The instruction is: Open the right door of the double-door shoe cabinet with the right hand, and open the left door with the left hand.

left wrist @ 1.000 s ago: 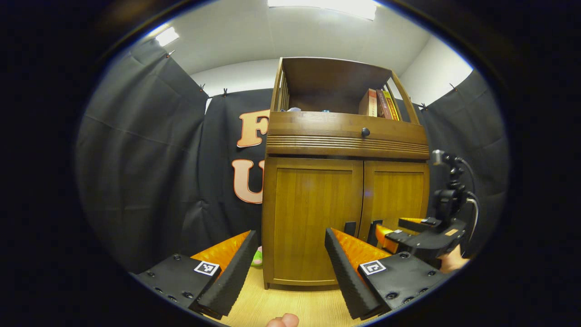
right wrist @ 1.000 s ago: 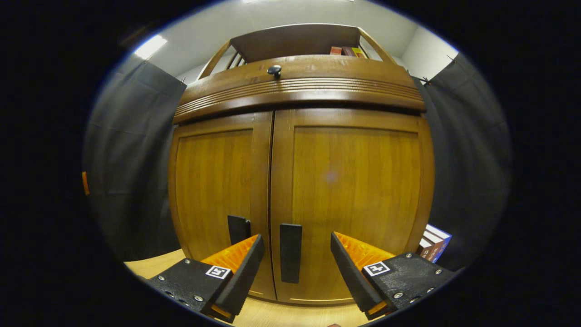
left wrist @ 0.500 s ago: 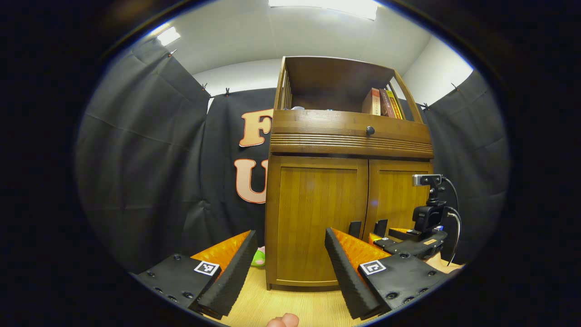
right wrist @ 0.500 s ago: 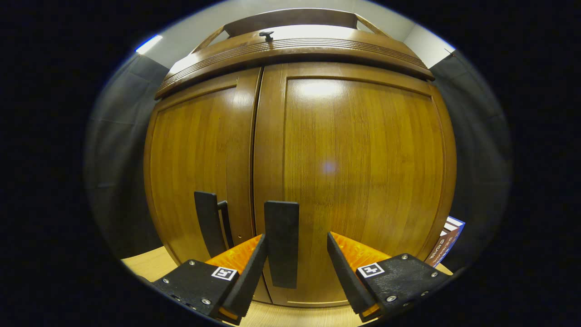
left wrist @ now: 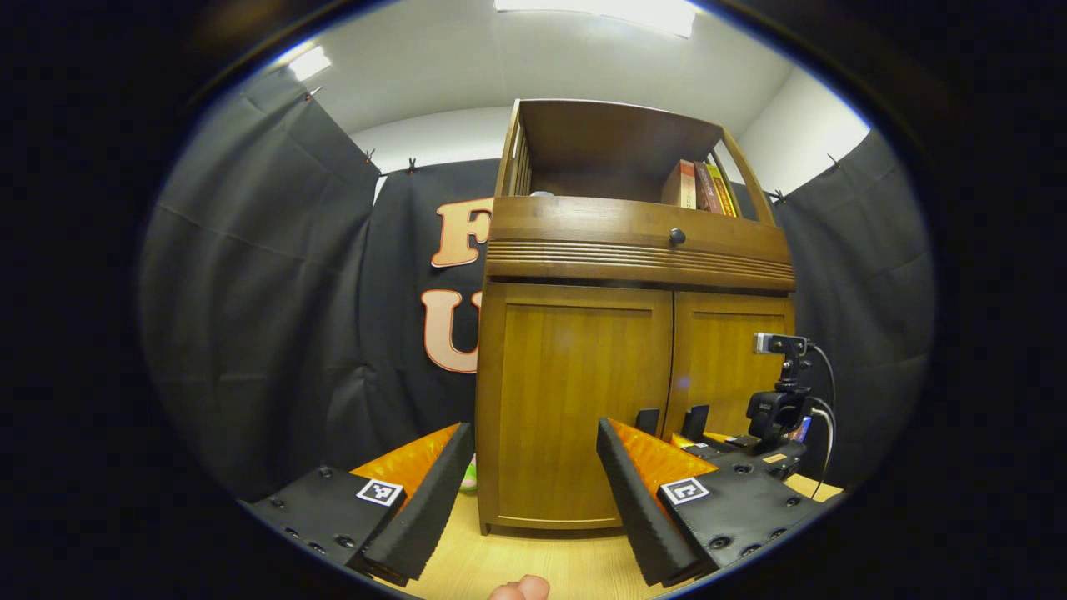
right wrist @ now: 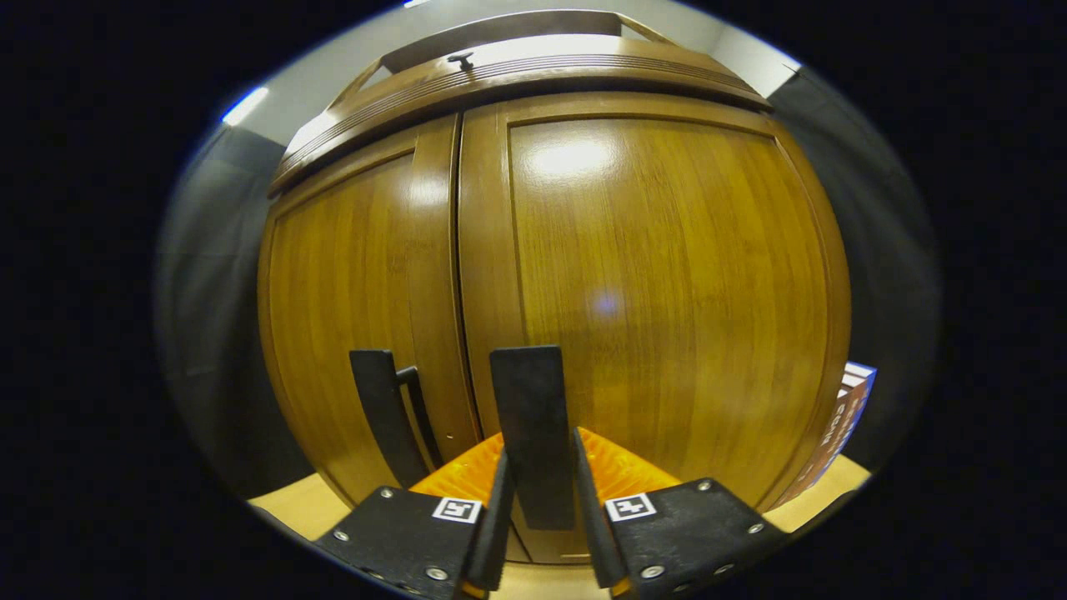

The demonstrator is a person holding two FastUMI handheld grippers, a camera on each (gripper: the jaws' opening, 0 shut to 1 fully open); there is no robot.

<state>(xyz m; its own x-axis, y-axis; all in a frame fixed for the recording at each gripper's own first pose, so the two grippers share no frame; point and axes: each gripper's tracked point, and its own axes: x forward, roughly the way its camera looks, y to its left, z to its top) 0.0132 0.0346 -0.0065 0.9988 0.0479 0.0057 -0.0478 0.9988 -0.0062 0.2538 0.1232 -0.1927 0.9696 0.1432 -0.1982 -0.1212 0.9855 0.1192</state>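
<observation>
Right gripper (right wrist: 538,508) pinches the right door handle (right wrist: 532,433), just right of the shoe cabinet (right wrist: 633,275) centre seam; pull outward along the hinge arc without twisting; left gripper (left wrist: 529,483) spread, well back.

Light wood-grain floor (left wrist: 542,554), pale and bare in front. Directly on it: the brown wooden shoe cabinet (left wrist: 575,417), standing upright with its base flat on the boards. Just beside the cabinet's left foot, a small green object (left wrist: 472,475), too small to identify. At the cabinet's right side, on the floor, a few upright books (right wrist: 842,417)
</observation>
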